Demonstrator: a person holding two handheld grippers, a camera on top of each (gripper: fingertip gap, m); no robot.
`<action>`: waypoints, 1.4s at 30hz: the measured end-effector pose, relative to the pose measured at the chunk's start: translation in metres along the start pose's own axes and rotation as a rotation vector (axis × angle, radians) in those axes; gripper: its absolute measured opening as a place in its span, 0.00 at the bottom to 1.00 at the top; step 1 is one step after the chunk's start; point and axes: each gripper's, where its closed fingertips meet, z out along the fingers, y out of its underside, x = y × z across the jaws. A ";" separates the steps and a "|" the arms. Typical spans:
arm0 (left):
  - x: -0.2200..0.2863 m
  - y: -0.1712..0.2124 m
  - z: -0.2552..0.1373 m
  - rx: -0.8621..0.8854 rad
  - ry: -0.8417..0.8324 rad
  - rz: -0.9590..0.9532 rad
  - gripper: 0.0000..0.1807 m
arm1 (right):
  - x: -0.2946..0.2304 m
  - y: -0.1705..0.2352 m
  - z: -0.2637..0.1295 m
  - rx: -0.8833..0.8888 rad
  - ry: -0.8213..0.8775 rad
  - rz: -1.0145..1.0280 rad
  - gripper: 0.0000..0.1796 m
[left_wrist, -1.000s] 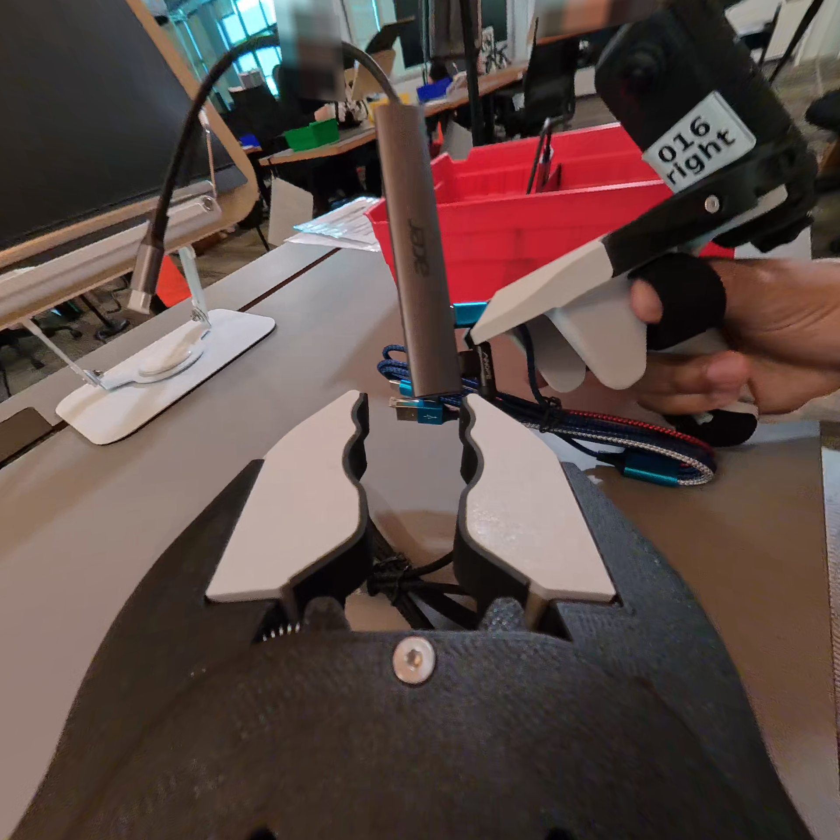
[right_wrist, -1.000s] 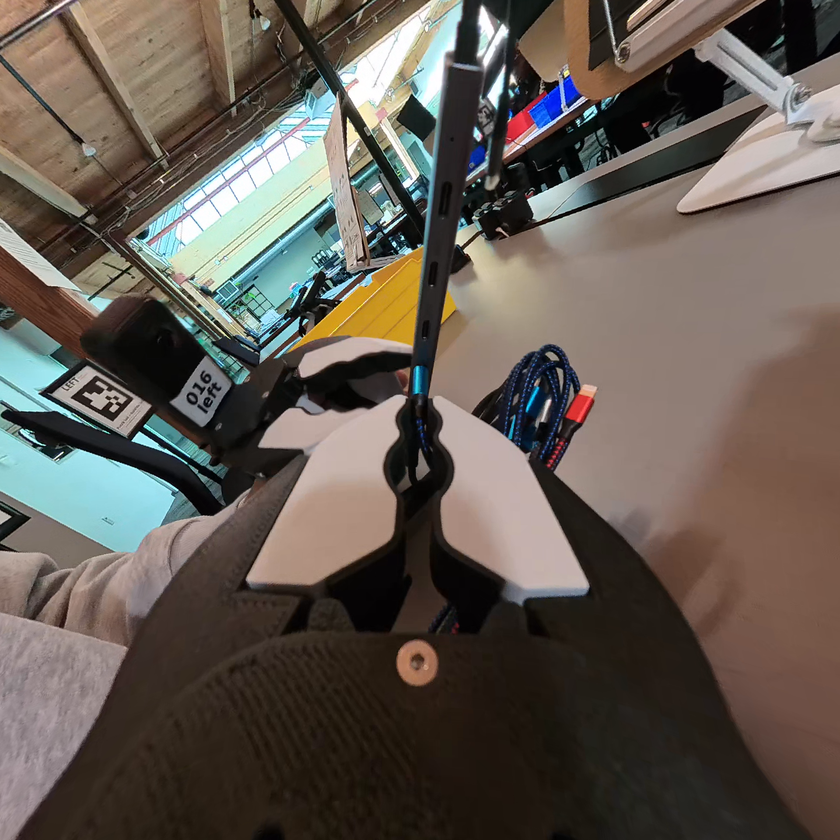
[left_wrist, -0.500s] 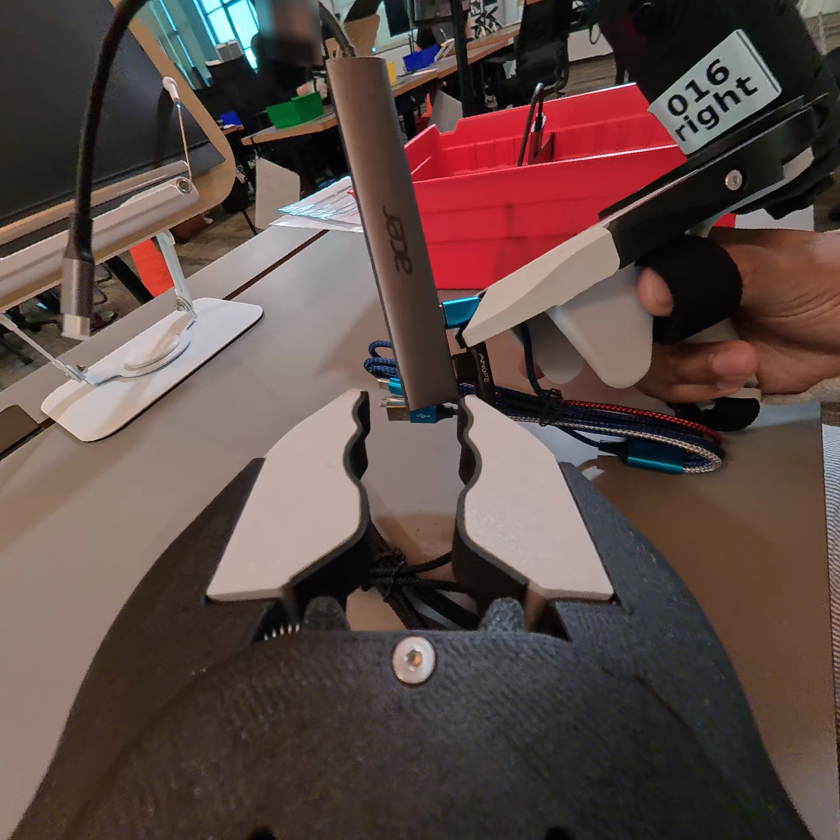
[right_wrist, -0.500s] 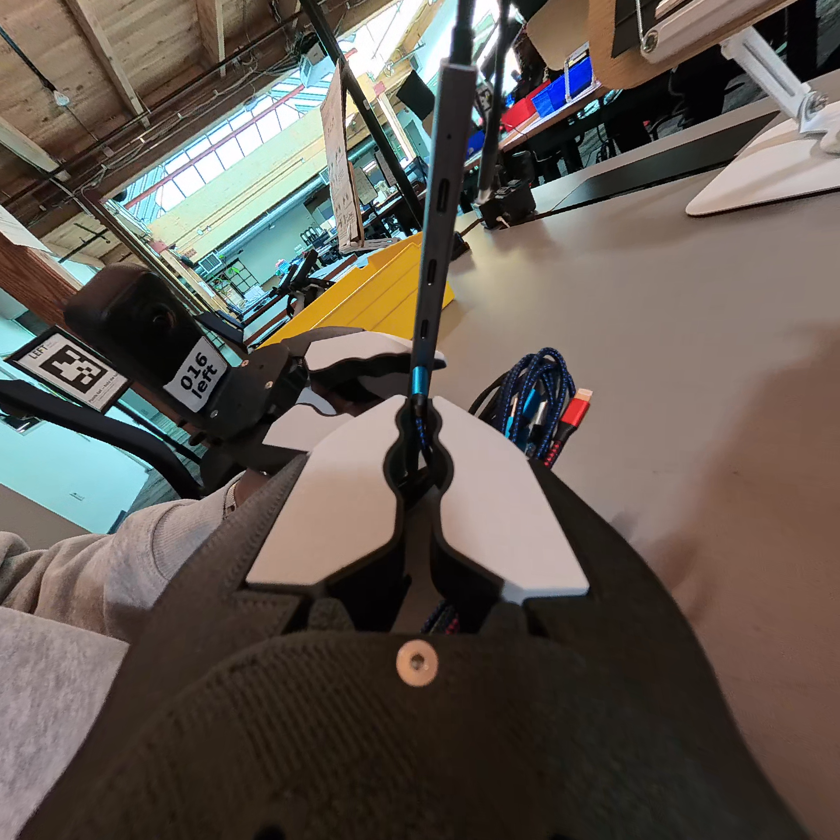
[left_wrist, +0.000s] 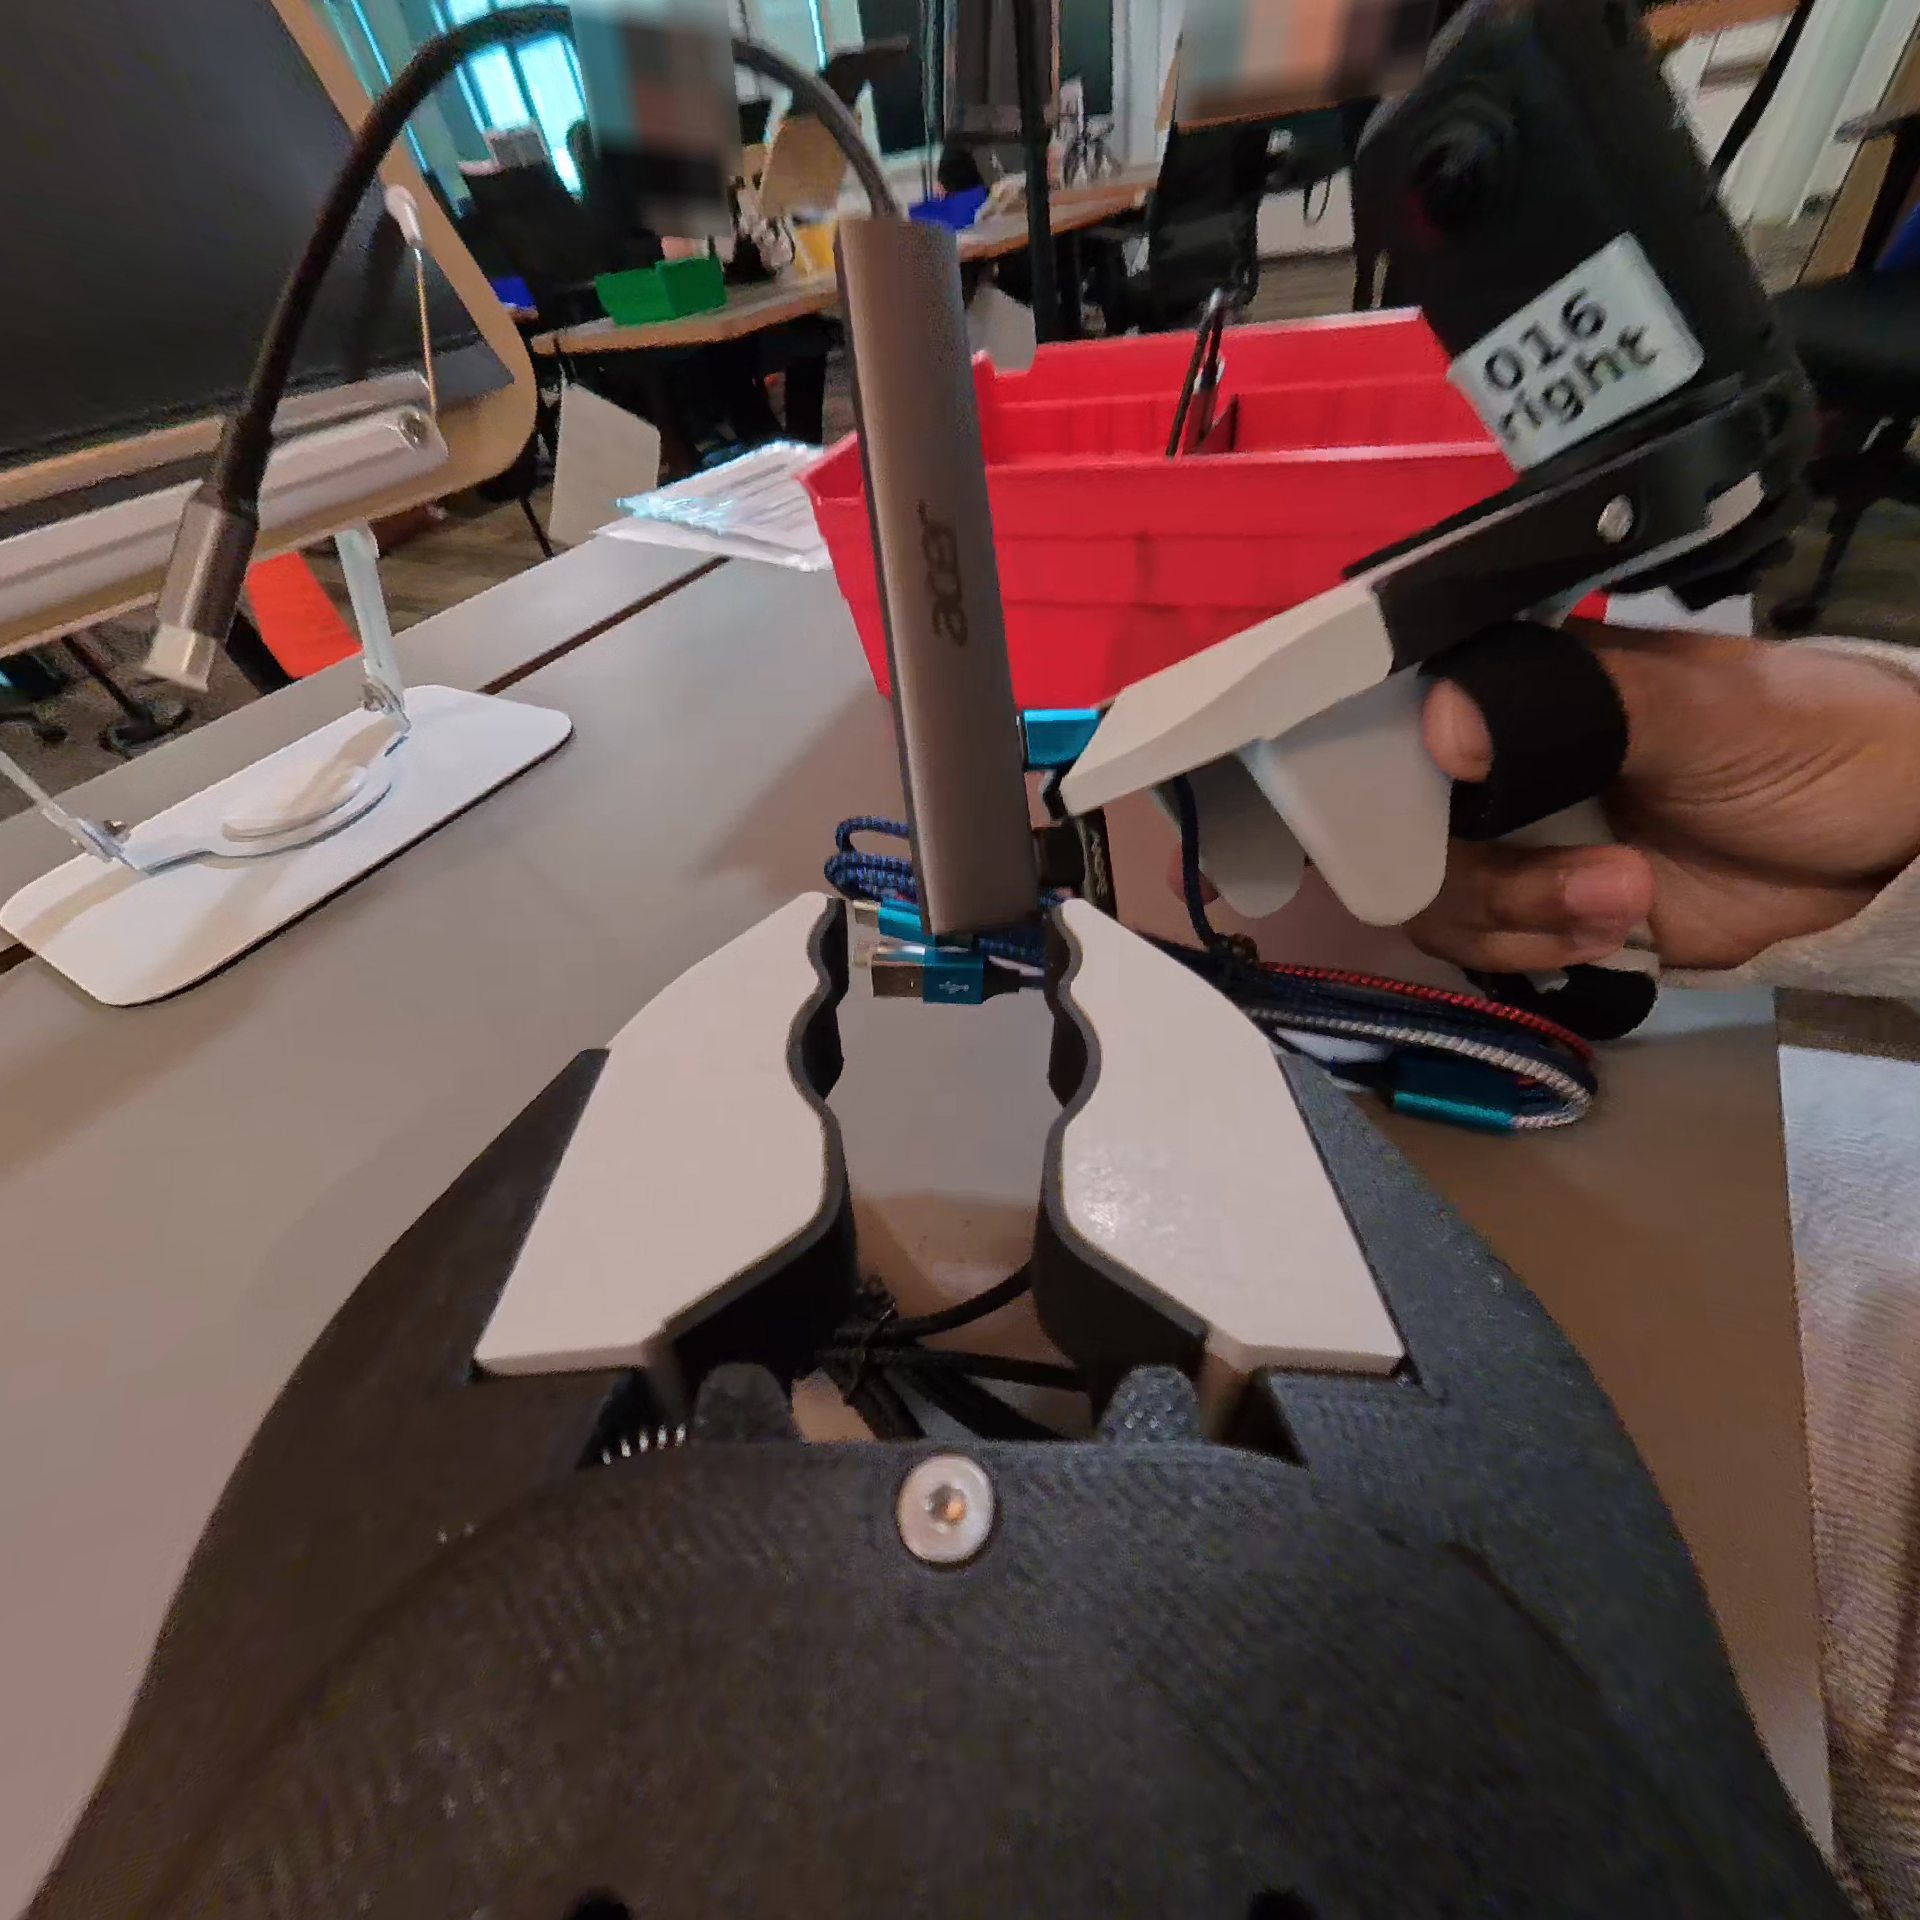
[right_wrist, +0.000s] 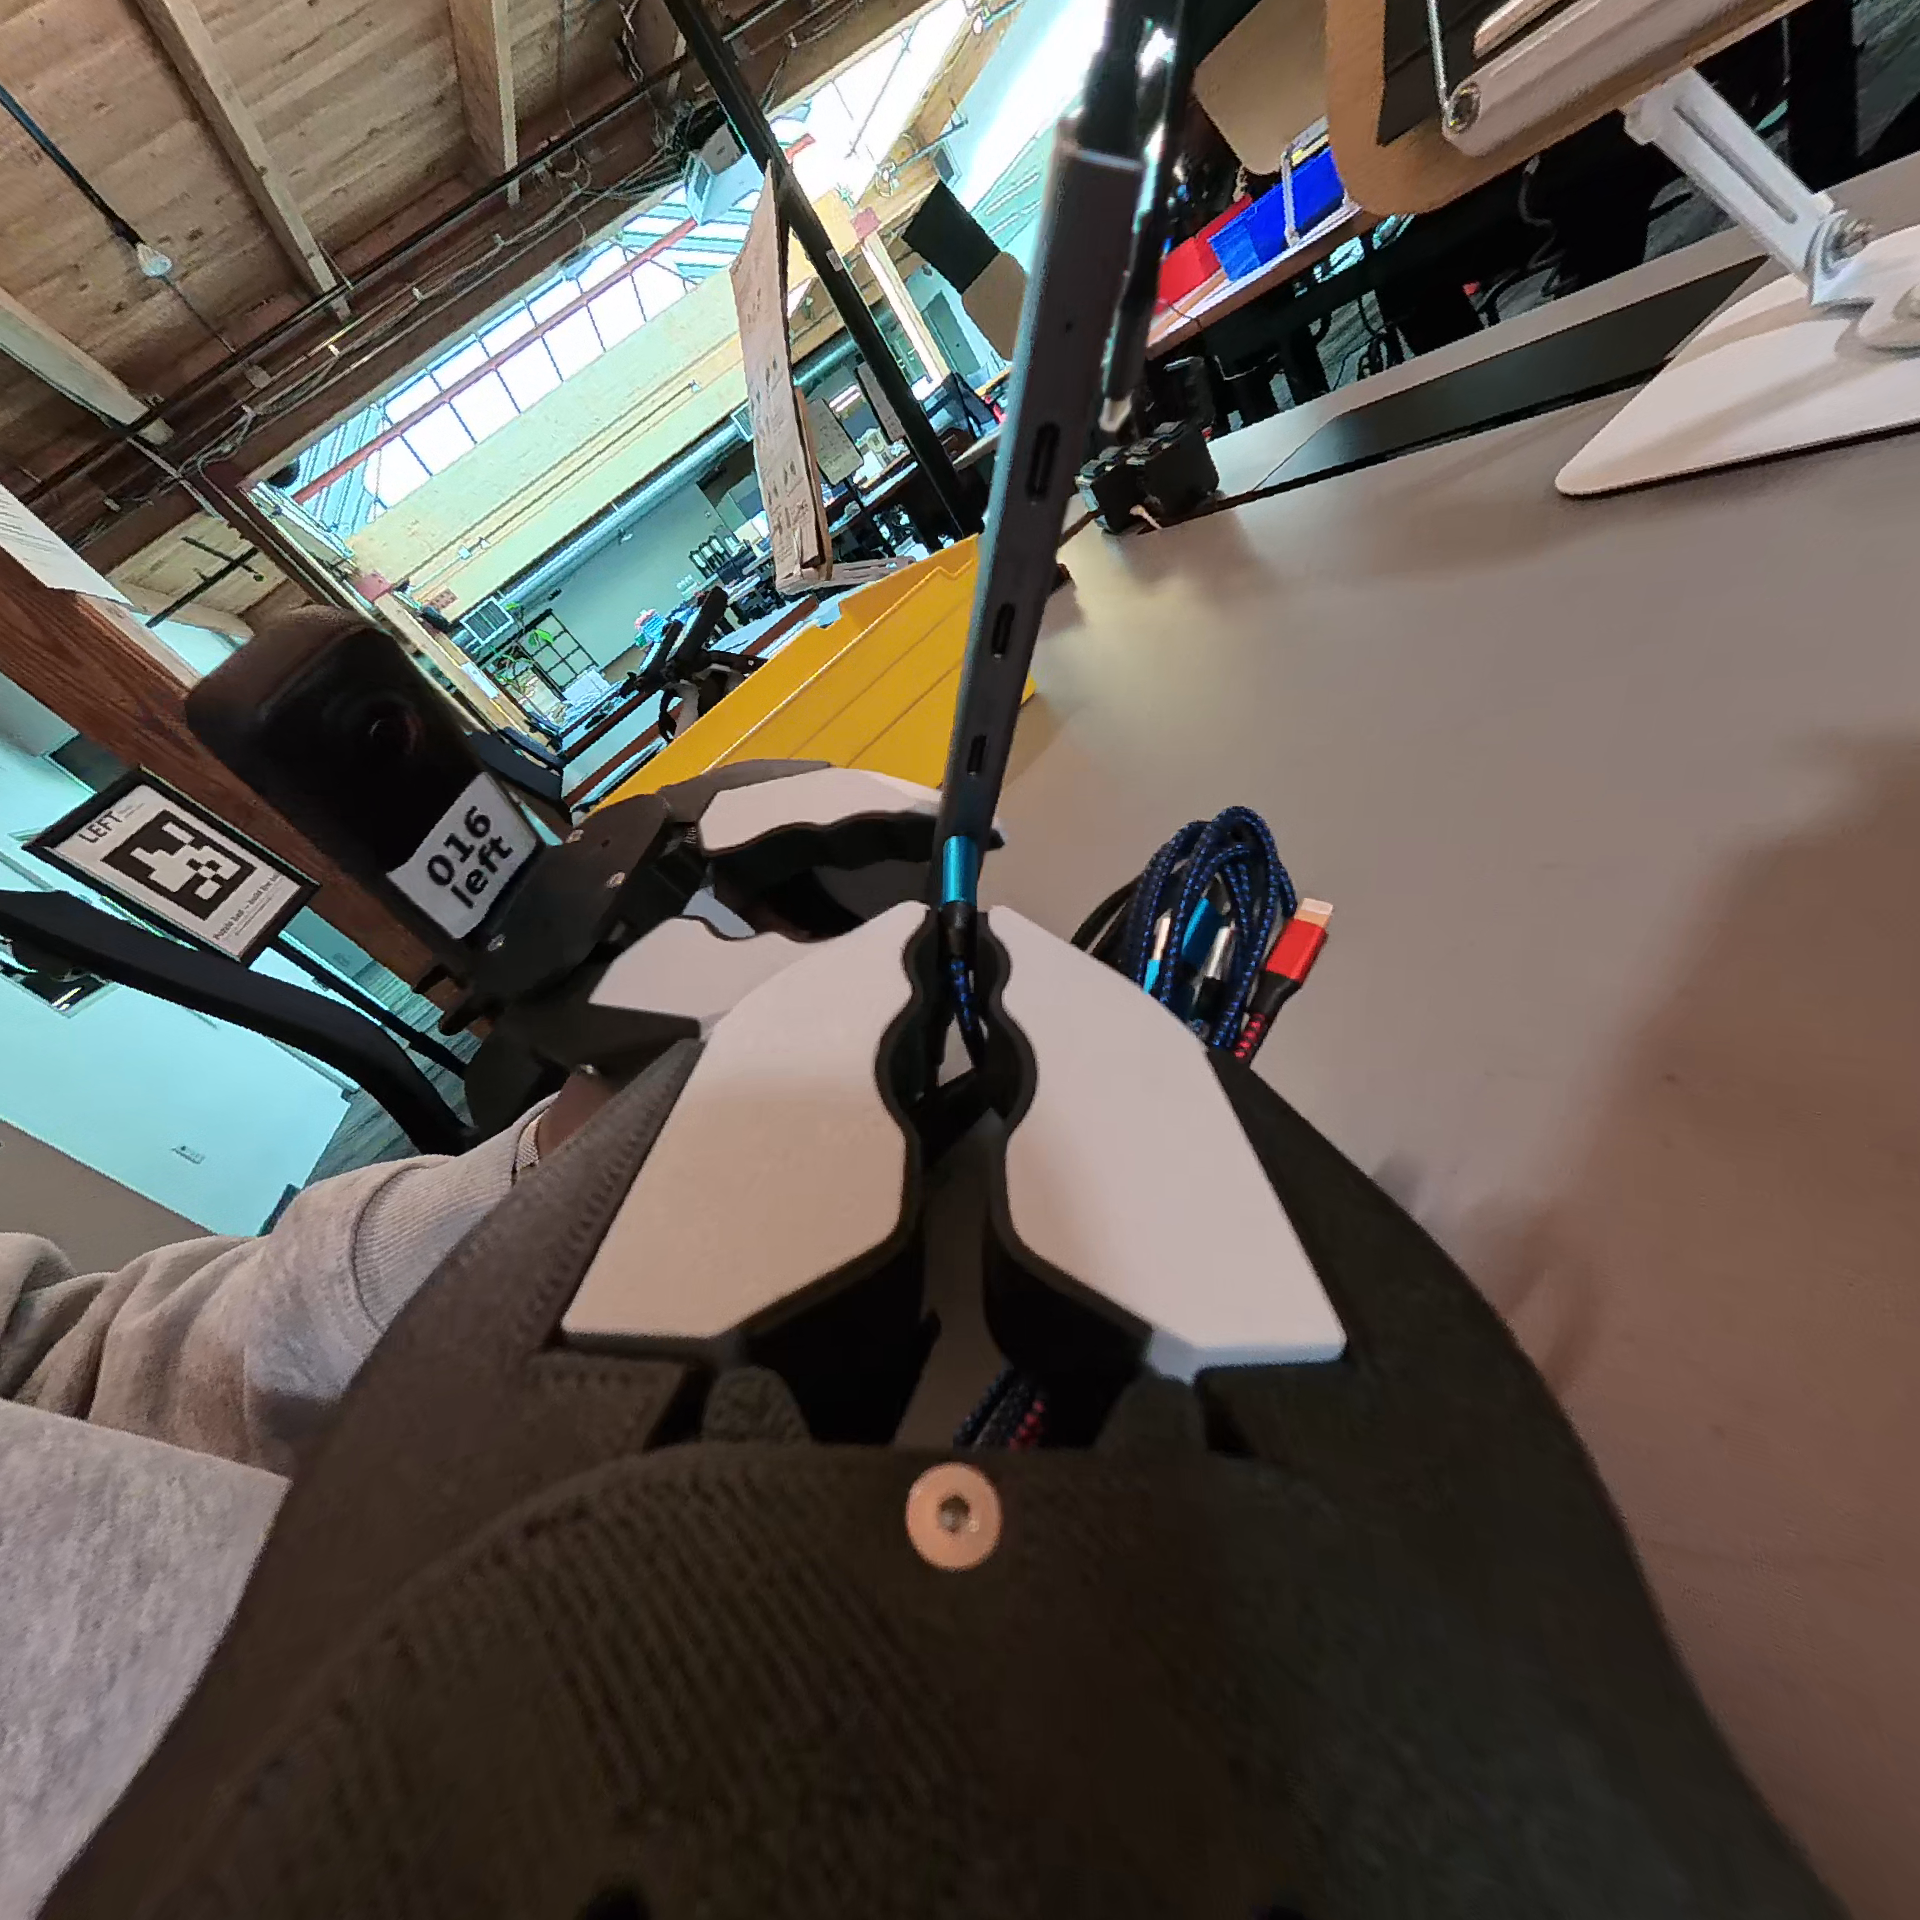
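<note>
left gripper (left_wrist: 940, 951) jaws apart by hub (left_wrist: 935, 582) | right gripper (right_wrist: 956, 920) clamps blue cable (right_wrist: 961, 987) | table (right_wrist: 1507, 779)

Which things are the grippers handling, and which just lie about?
Handled:
right gripper, shut on blue cable plugged into hub
left gripper, open at hub's lower end

Lying about:
cable bundle
red bin
yellow bin
white stand

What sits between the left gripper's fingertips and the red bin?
In the left wrist view, the upright grey USB hub and a bundle of braided cables on the table stand between the open left gripper and the red bin.
</note>
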 end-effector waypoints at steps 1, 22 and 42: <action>0.000 -0.004 -0.001 0.029 0.008 -0.019 0.21 | 0.001 0.001 0.000 -0.004 0.007 -0.003 0.03; -0.007 -0.001 -0.004 -0.069 0.067 -0.446 0.32 | -0.009 0.033 0.013 -0.259 0.385 -0.971 0.04; -0.004 0.005 0.000 -0.064 0.039 -0.404 0.13 | -0.016 0.041 0.016 -0.258 0.247 -0.660 0.13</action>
